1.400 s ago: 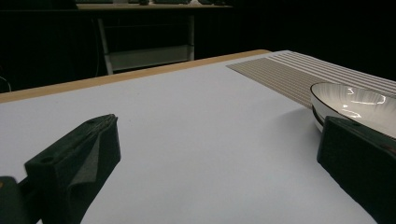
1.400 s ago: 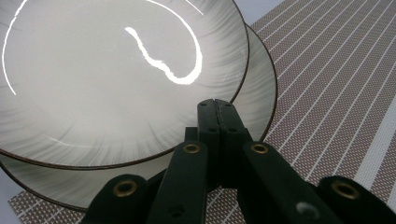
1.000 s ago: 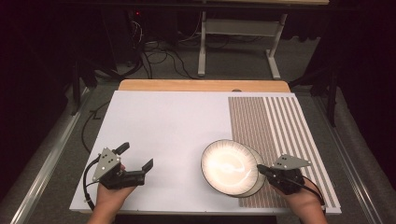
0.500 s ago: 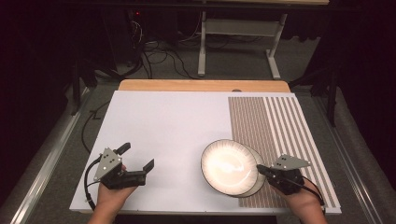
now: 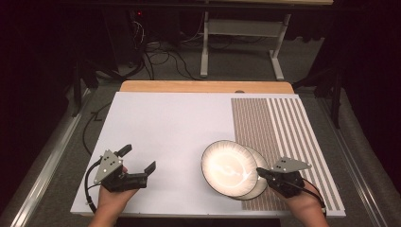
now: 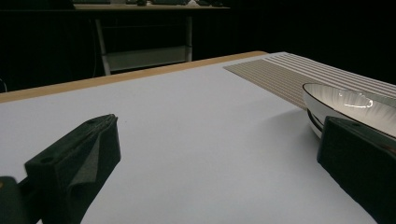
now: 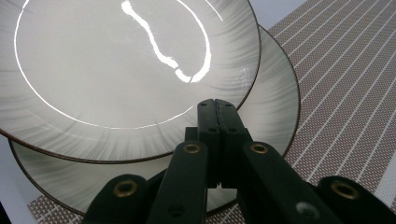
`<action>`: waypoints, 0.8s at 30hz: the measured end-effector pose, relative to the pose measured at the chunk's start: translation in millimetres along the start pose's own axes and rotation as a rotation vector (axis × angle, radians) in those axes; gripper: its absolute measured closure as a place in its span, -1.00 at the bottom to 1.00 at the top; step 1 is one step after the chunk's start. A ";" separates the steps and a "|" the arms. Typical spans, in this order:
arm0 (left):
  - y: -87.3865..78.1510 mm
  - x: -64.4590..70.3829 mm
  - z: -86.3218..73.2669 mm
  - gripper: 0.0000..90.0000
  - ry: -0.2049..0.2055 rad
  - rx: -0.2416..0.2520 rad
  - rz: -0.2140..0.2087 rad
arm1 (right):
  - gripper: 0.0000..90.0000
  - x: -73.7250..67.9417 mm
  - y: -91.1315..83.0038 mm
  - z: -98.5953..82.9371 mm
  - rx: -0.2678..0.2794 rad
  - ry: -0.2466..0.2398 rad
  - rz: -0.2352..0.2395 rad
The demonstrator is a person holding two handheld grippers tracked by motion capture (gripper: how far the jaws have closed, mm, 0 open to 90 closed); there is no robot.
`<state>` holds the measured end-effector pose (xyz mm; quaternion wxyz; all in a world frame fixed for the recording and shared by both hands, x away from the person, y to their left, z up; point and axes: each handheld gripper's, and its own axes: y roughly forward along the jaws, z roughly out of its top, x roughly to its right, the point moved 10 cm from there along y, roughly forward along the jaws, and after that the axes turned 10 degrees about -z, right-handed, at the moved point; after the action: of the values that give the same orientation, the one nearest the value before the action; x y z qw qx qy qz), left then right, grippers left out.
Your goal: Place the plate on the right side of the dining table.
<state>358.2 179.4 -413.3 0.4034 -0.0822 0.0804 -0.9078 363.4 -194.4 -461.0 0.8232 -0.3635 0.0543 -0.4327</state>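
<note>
Fingers of the right gripper (image 7: 215, 105) are clenched on the near-right rim of the upper plate (image 5: 229, 167), which overlaps a lower plate (image 5: 257, 189) at the striped mat's (image 5: 283, 127) left edge, while the left gripper (image 5: 139, 165), spread wide and empty, sits well apart to the left.

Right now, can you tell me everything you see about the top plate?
The top plate is round, shallow and glossy, like glazed ceramic: pale in the middle, with grey streaks toward a thin dark rim and bright light glints. It sits tilted and shifted left on a second matching plate, overhanging it. The pair lies partly on the striped placemat, partly on the white table. The right hand-held gripper has its jaws pressed together at the plate's rim.
</note>
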 end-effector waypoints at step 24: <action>19.0 31.6 21.4 -1.00 -0.058 0.025 -0.107 | 1.00 -19.6 4.7 4.3 -0.010 -0.032 0.045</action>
<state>355.6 141.5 -393.8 0.3575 -0.1074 0.0527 -0.9262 356.2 -175.6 -465.3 0.8316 -0.3733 0.0513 -0.4080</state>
